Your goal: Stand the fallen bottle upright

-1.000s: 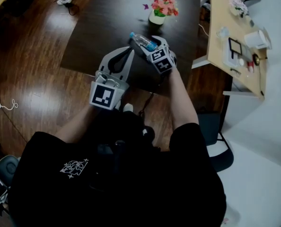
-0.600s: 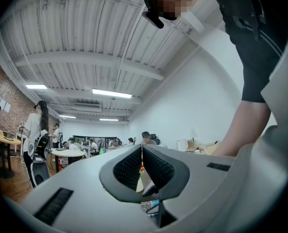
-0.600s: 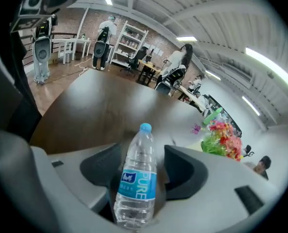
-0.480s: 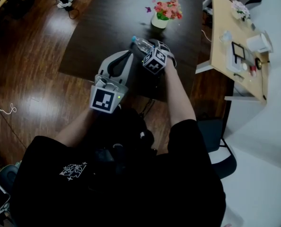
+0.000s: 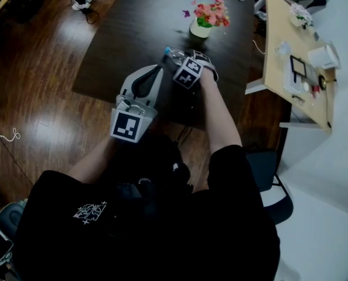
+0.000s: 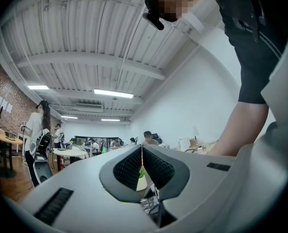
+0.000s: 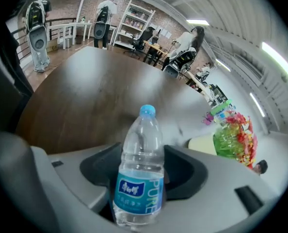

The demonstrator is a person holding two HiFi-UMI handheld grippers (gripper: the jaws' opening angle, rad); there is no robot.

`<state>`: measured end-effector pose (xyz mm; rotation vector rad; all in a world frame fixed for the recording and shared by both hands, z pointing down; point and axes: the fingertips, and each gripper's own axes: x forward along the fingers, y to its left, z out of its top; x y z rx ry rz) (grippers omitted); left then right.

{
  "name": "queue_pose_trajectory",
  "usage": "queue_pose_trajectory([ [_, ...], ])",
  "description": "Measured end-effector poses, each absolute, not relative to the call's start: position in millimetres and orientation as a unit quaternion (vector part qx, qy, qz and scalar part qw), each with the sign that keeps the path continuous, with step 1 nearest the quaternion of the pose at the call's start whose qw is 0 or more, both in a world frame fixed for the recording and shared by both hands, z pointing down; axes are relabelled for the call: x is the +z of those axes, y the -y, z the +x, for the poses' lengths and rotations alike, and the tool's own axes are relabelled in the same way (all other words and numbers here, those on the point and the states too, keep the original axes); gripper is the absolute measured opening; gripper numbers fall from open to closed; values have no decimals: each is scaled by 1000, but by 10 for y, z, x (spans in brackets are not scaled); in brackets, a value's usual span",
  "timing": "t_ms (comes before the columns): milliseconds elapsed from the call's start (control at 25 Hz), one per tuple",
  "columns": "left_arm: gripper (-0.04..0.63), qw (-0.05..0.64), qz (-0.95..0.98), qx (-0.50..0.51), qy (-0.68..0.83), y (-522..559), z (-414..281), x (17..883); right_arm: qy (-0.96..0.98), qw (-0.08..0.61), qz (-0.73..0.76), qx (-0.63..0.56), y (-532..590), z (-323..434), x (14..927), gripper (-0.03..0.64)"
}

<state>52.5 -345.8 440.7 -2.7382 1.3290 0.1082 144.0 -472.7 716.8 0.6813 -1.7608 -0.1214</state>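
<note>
A clear water bottle (image 7: 140, 169) with a blue cap and a blue label lies along the jaws of my right gripper (image 7: 141, 154), cap pointing away from it. Both pads press on the bottle's sides. In the head view the right gripper (image 5: 181, 58) tilts down over the near part of the dark table (image 5: 133, 22), and only the bottle's (image 5: 171, 54) cap end shows past it. Whether the bottle touches the table is hidden. My left gripper (image 5: 157, 69) hovers just left of it, its pads (image 6: 153, 166) together with nothing between them.
A pot of pink and red flowers (image 5: 204, 20) stands on the dark table just beyond the bottle, and shows at the right in the right gripper view (image 7: 231, 135). A light wooden table (image 5: 279, 51) with small items stands at the right. A chair (image 5: 270, 180) is beside me.
The right gripper has sunk toward the table with the bottle and rolled, so less of the bottle shows. The left gripper has dropped a little.
</note>
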Motion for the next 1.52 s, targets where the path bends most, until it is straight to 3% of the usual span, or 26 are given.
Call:
queue_pose_trajectory([
  [440, 0, 42, -896, 25, -442, 3466, 426, 4485, 704, 663, 249, -58, 4843, 1549, 7324, 333],
  [800, 0, 43, -896, 26, -441, 3480, 422, 4478, 724, 636, 257, -73, 4858, 1489, 7229, 322],
  [1000, 0, 43, -899, 29, -435, 3470, 476, 4422, 785, 518, 334, -60, 4885, 1362, 6722, 322],
  [1320, 0, 45, -904, 38, -424, 3396, 583, 4363, 856, 155, 485, 89, 4700, 1596, 5949, 324],
  [1520, 0, 36, -906, 40, -419, 3341, 647, 4425, 828, 62, 544, 125, 4502, 1730, 5988, 325],
])
